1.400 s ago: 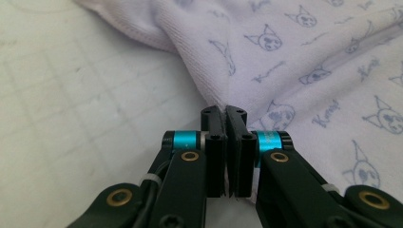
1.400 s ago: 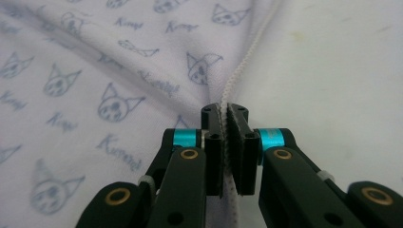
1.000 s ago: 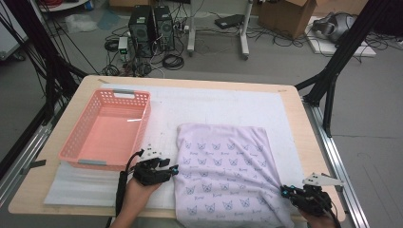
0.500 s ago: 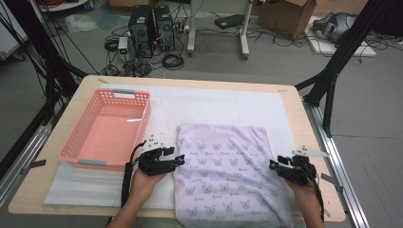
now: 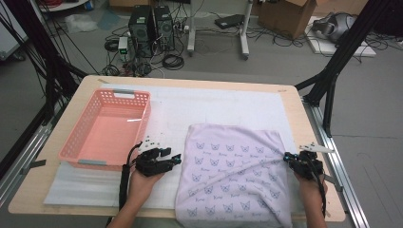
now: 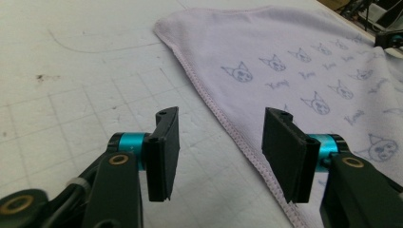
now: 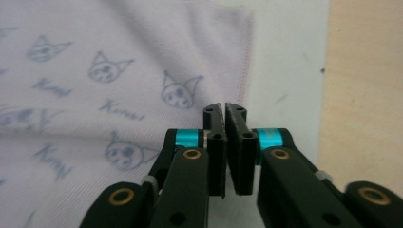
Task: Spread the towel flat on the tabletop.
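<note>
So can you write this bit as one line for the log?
left tool: open, at cloth left edge | right tool: shut at cloth's right edge | basket: empty

The cloth's (image 5: 233,175) near edge is cut off at the high view's bottom.

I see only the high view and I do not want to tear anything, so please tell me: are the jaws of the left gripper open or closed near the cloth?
Observer: The left gripper is wide open; the stitched hem of the cat-print cloth runs between its jaws.
Operator: And the right gripper?
Observer: The right gripper is shut, its jaws almost meeting at the cloth's edge; it seems to pinch the cloth.
Operator: What lies under the left jaws?
Observer: A white gridded mat with faint dark marks.
</note>
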{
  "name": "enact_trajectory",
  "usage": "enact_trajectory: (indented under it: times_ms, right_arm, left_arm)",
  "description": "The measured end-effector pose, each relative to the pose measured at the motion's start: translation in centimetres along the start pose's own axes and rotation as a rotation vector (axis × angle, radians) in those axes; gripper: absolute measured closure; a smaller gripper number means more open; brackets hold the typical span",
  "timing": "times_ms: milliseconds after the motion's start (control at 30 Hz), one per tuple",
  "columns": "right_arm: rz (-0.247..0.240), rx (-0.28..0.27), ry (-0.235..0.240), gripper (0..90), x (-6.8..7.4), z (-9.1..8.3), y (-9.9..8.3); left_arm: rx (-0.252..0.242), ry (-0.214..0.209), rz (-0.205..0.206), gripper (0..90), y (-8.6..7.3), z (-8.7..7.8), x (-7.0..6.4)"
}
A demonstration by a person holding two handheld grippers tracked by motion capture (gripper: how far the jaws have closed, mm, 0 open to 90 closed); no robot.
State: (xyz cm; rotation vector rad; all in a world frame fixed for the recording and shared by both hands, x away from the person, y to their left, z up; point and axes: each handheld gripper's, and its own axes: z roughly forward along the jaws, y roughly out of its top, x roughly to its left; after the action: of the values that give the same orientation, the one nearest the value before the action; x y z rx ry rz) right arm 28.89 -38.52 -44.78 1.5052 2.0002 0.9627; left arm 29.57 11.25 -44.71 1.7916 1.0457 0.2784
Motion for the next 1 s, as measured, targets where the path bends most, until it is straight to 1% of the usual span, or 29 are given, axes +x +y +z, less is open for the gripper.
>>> enact_trajectory:
  times_ms: [33, 67, 100, 133, 200, 233, 267, 300, 333, 367, 433, 467, 500, 533, 567, 600, 633, 667, 700, 733, 767, 800, 833, 867, 900, 933, 967, 1000]
  right_arm:
    - [0.014, -0.008, 0.034, 72.6, -0.1, -0.3, -0.2]
    - [0.019, -0.031, 0.066, 69.2, -0.2, -0.7, -0.2]
    - [0.024, -0.044, 0.085, 67.7, -0.3, -1.0, -0.2]
    - [0.029, -0.067, 0.104, 66.2, -0.3, -1.4, -0.1]
    - [0.022, -0.088, 0.123, 64.8, -0.1, -2.0, -0.1]
    - [0.013, -0.09, 0.131, 64.3, 0.0, -2.1, -0.1]
    - [0.001, -0.089, 0.145, 63.8, 0.1, -2.2, -0.2]
    - [-0.005, -0.087, 0.154, 63.3, 0.2, -2.2, -0.2]
    - [-0.013, -0.084, 0.167, 63.2, 0.2, -2.2, -0.3]
    - [-0.02, -0.083, 0.177, 63.2, 0.2, -2.1, -0.3]
    - [-0.023, -0.089, 0.182, 62.3, 0.2, -2.1, -0.2]
    - [-0.02, -0.088, 0.183, 62.0, 0.2, -2.1, -0.2]
    - [-0.022, -0.086, 0.184, 61.6, 0.2, -2.0, -0.3]
    - [-0.025, -0.082, 0.188, 61.6, 0.1, -1.9, -0.3]
    - [-0.033, -0.077, 0.193, 61.4, 0.1, -1.9, -0.4]
    - [-0.033, -0.074, 0.196, 61.1, 0.0, -1.9, -0.4]
    - [-0.031, -0.075, 0.198, 61.0, -0.1, -1.8, -0.5]
    - [-0.028, -0.075, 0.197, 60.8, -0.3, -1.8, -0.5]
    - [-0.019, -0.076, 0.198, 60.7, -0.4, -1.8, -0.6]
    - [-0.014, -0.079, 0.198, 60.6, -0.5, -1.8, -0.6]
    - [-0.015, -0.078, 0.197, 60.5, -0.6, -1.9, -0.6]
    - [-0.015, -0.081, 0.198, 60.5, -0.7, -1.9, -0.6]
    - [-0.006, -0.079, 0.2, 60.4, -0.7, -1.9, -0.7]
    - [-0.006, -0.082, 0.199, 60.4, -0.7, -1.9, -0.7]
    - [-0.007, -0.083, 0.198, 60.4, -0.7, -1.9, -0.7]
    - [-0.008, -0.08, 0.199, 60.4, -0.7, -1.9, -0.7]
    - [-0.011, -0.08, 0.198, 60.3, -0.6, -1.8, -0.7]
    - [-0.013, -0.075, 0.201, 60.4, -0.4, -1.7, -0.7]
  left_arm:
    - [0.003, 0.0, 0.001, 49.3, 0.2, 0.2, -0.1]
    - [0.003, 0.003, 0.001, 52.7, 0.3, 0.4, -0.2]
    - [0.002, 0.022, 0.001, 56.2, 0.5, 0.6, -0.4]
    - [-0.011, 0.042, -0.001, 61.2, 0.7, 0.9, -0.4]
    - [0.0, 0.066, -0.021, 63.6, 1.2, 1.8, -0.4]
    - [0.014, 0.074, -0.015, 64.0, 1.6, 2.4, -0.5]
    - [0.019, 0.072, -0.009, 64.2, 1.9, 2.9, -0.5]
    - [0.011, 0.065, -0.008, 64.5, 2.2, 3.4, -0.6]
    - [0.027, 0.059, -0.003, 64.9, 2.6, 4.0, -0.6]
    - [0.039, 0.069, 0.008, 64.4, 3.0, 4.6, -0.6]
    - [0.029, 0.081, 0.014, 61.1, 3.7, 5.7, -0.5]
    - [0.042, 0.093, 0.012, 56.9, 4.1, 6.3, -0.4]
    - [0.066, 0.11, 0.012, 51.7, 4.5, 7.0, -0.2]
    - [0.084, 0.128, 0.018, 48.4, 4.9, 7.7, 0.0]
    - [0.107, 0.145, 0.025, 47.1, 5.3, 8.4, 0.2]
    - [0.098, 0.15, 0.026, 46.6, 5.4, 8.8, 0.3]
    - [0.113, 0.162, 0.033, 46.5, 5.7, 9.3, 0.5]
    - [0.139, 0.179, 0.04, 45.8, 5.9, 10.0, 0.6]
    - [0.153, 0.186, 0.054, 45.9, 6.0, 10.4, 0.7]
    - [0.138, 0.195, 0.064, 46.3, 6.0, 10.6, 0.6]
    - [0.133, 0.207, 0.088, 48.0, 5.9, 10.8, 0.5]
    - [0.148, 0.217, 0.132, 51.4, 6.0, 10.9, 0.4]
    - [0.145, 0.209, 0.15, 53.8, 6.0, 10.9, 0.2]
    - [0.146, 0.191, 0.168, 67.4, 6.0, 11.0, 0.0]
    - [0.149, 0.198, 0.192, 75.4, 6.0, 11.0, -0.3]
    - [0.156, 0.224, 0.221, 85.0, 6.0, 11.1, -0.5]
    - [0.156, 0.278, 0.238, 85.6, 6.2, 11.1, -0.5]
    - [0.148, 0.308, 0.239, 86.1, 6.3, 10.9, -0.3]
